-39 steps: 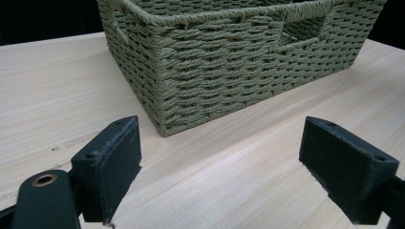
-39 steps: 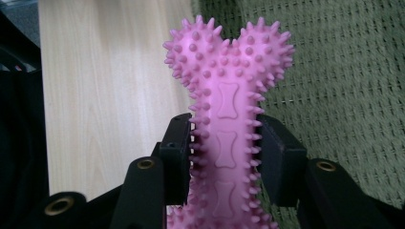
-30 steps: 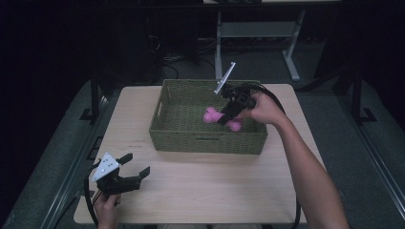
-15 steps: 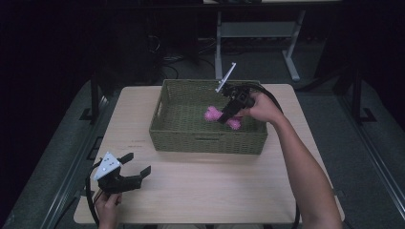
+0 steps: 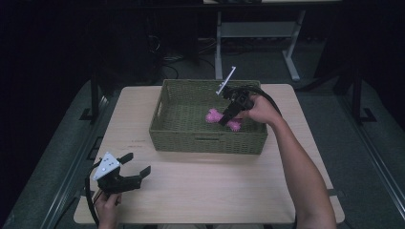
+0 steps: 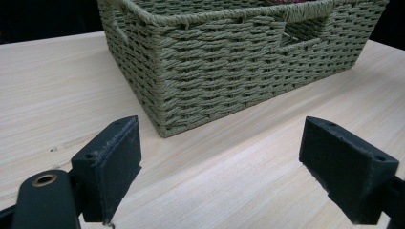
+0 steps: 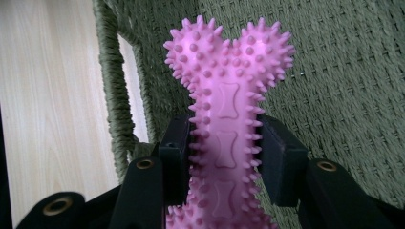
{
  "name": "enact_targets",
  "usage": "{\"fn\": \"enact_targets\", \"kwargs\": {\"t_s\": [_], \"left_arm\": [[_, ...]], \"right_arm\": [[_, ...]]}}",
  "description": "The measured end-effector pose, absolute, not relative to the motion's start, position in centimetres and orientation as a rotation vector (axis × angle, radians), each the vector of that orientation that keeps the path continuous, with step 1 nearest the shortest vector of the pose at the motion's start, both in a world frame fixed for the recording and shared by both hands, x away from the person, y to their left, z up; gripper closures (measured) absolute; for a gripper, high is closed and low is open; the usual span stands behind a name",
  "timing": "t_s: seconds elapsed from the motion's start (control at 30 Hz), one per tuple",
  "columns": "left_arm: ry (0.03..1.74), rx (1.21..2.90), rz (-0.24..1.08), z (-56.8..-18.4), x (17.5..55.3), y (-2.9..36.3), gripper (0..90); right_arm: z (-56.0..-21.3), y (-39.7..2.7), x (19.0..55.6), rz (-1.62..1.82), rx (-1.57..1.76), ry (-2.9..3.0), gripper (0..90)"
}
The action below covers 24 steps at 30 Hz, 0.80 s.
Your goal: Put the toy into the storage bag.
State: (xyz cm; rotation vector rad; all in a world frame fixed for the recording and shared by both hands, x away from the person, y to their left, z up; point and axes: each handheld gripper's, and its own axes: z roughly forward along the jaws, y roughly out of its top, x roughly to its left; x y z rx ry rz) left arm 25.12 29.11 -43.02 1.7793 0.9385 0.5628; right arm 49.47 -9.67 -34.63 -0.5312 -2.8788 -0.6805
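A dark room surrounds a light wooden rectangular counter (image 5: 210, 191); a grey metal frame (image 5: 253, 33) stands on the floor at 12 o'clock beyond it. A green woven rectangular basket (image 5: 205, 140) sits on the far half of the counter.

The right hand-held gripper (image 5: 228, 114) reaches into the basket from 3 o'clock. Its jaws pinch a pink spiked rubber bone-shaped toy (image 7: 224, 100) across the shaft; one knobbed end projects past the jaws, over the woven basket floor.

The left hand-held gripper (image 5: 136, 164) rests at the counter's 7 o'clock corner, held by the left hand (image 5: 107, 207), well apart from the basket. Its jaws are spread wide with nothing between them, pointed toward the basket's near corner.
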Motion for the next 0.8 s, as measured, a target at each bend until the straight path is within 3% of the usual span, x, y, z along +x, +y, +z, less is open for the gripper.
{"fn": "enact_targets", "kwargs": {"t_s": [0.8], "left_arm": [[0.933,1.784,0.559,-43.0,25.1,29.1,13.9]], "right_arm": [[-37.5,-9.1,49.7,-0.595,-0.552,-2.867,57.4]]}}
